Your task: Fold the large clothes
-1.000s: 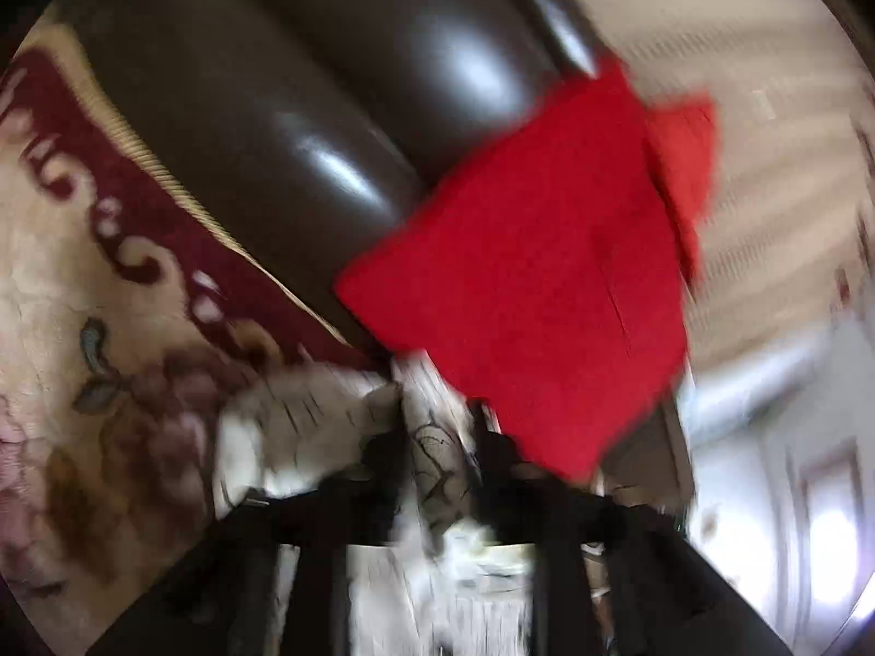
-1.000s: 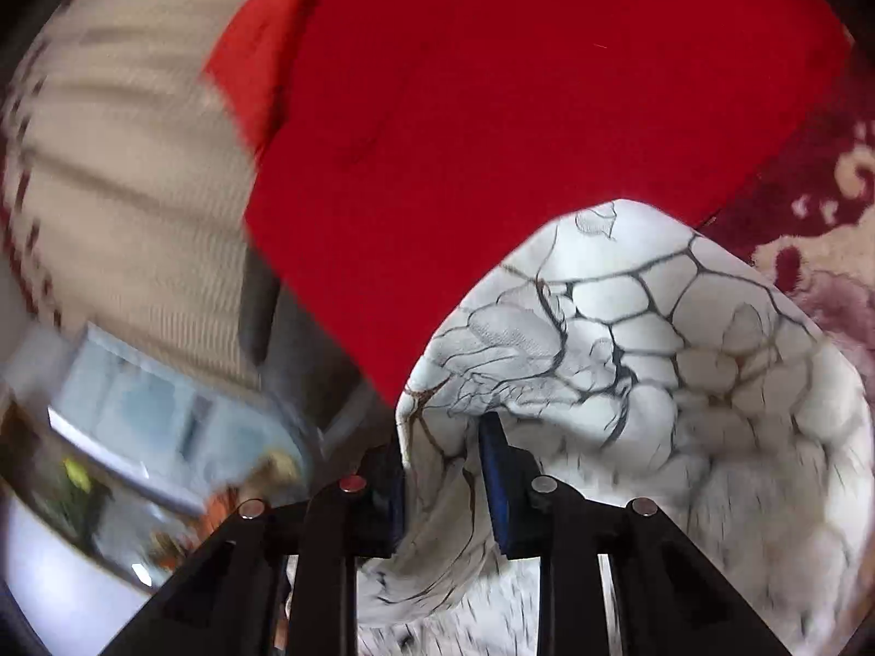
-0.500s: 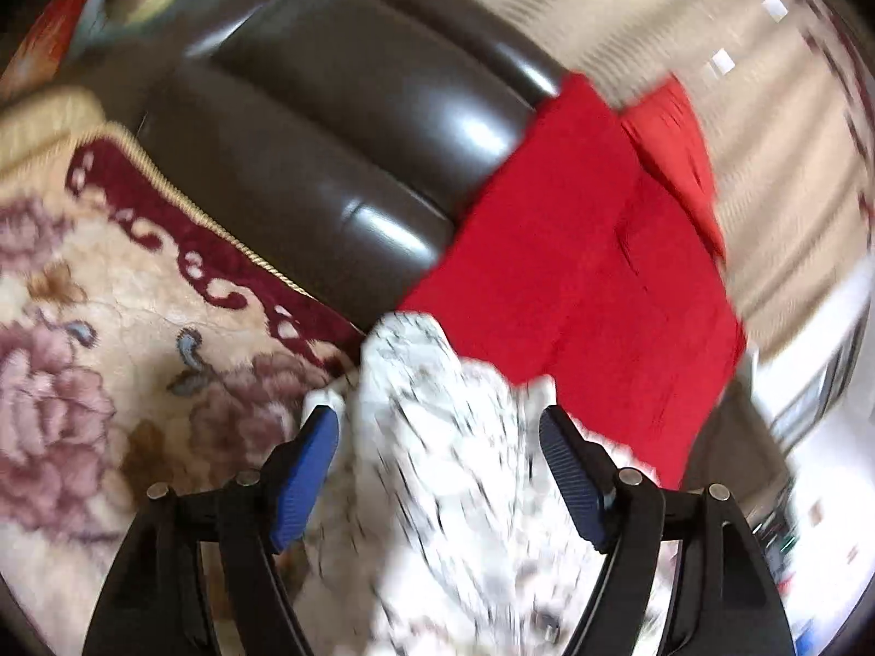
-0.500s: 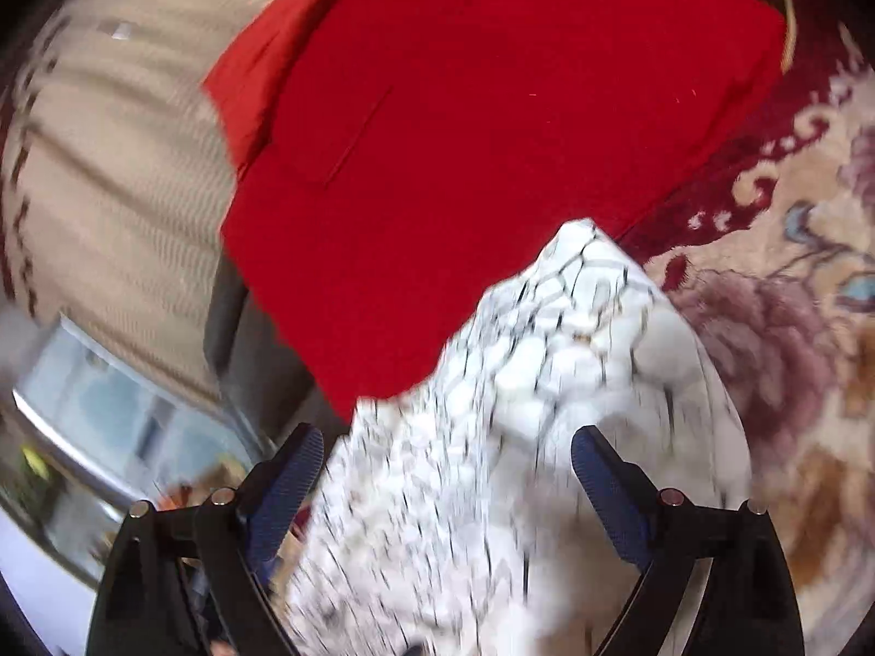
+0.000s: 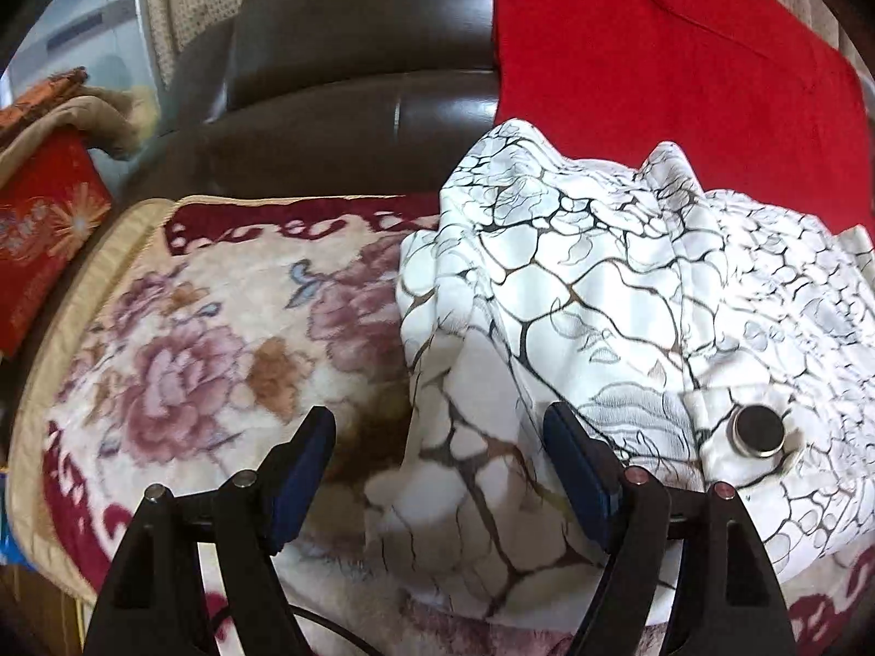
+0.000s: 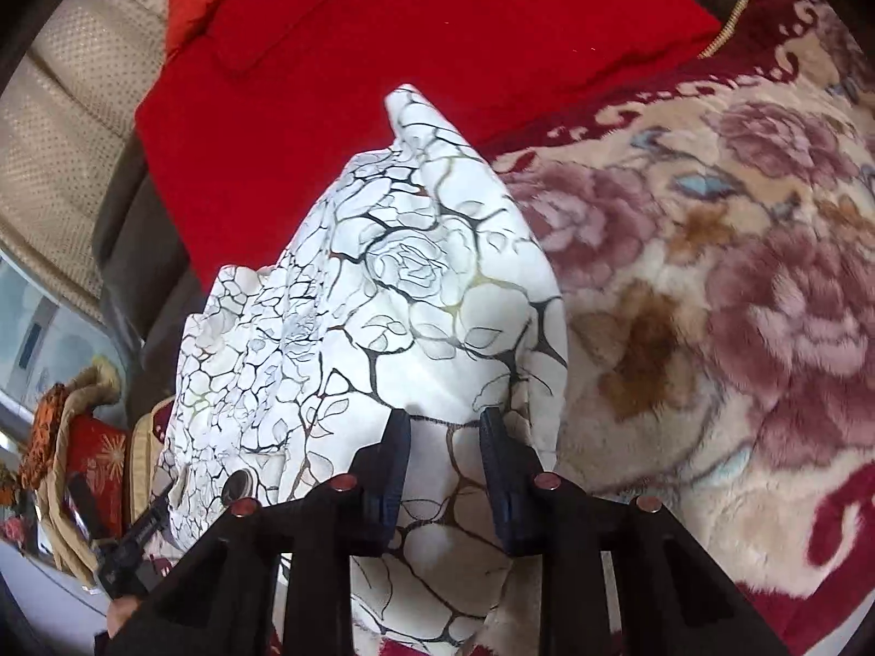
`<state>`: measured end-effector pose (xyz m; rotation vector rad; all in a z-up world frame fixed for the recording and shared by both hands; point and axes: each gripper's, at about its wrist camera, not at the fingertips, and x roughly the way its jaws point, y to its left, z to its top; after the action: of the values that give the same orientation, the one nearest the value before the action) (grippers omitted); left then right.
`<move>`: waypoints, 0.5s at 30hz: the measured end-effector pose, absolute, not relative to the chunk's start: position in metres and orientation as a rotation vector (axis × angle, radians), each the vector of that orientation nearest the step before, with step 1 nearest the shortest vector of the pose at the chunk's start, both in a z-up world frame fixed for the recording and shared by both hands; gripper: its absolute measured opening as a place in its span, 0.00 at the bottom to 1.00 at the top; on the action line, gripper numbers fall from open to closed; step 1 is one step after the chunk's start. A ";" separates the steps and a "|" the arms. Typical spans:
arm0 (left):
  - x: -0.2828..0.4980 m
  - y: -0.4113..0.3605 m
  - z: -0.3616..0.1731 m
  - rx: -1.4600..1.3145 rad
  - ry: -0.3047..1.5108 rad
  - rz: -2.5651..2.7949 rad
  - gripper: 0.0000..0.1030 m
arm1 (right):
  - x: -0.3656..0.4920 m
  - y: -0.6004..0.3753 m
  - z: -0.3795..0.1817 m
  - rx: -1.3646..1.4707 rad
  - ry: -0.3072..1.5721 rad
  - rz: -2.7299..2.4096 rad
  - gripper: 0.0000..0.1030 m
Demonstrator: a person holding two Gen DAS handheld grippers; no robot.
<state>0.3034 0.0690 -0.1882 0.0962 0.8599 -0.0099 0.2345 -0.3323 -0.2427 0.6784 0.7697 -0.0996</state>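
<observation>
A white garment (image 5: 601,284) with a black crackle-and-rose print lies bunched on the floral plush blanket (image 5: 191,339). A black snap button (image 5: 757,431) shows on it at the right. My left gripper (image 5: 437,426) is open over the garment's near left edge, with loose cloth lying between its blue pads (image 5: 303,470). In the right wrist view the same garment (image 6: 383,284) rises in a heap. My right gripper (image 6: 443,426) is closing, and its pads (image 6: 391,470) pinch a fold at the near edge.
A red cloth (image 5: 656,65) is draped over the dark leather sofa back (image 5: 355,82) behind the garment. A red embroidered cushion (image 5: 38,229) lies at the left. The blanket (image 6: 711,300) spreads out to the right of the heap.
Both grippers came down and let the hanging garment drop onto the blanket. The left one stayed open. The right one opened wide and has closed again on a fold.
</observation>
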 end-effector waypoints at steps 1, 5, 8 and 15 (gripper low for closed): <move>0.300 0.067 -0.187 0.107 0.856 0.000 0.77 | 0.235 -0.331 -0.243 0.667 0.768 -0.108 0.29; 0.288 0.059 -0.189 0.161 0.843 0.031 0.77 | 0.240 -0.318 -0.238 0.597 0.757 -0.145 0.29; 0.288 0.056 -0.189 0.159 0.835 0.052 0.77 | 0.241 -0.320 -0.240 0.590 0.757 -0.137 0.29; 0.286 0.058 -0.193 0.136 0.799 0.043 0.77 | 0.244 -0.323 -0.239 0.587 0.784 -0.127 0.29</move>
<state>0.2861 0.0585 -0.1934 0.1359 0.7993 0.0433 0.2436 -0.3232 -0.2393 0.5866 0.7838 -0.1271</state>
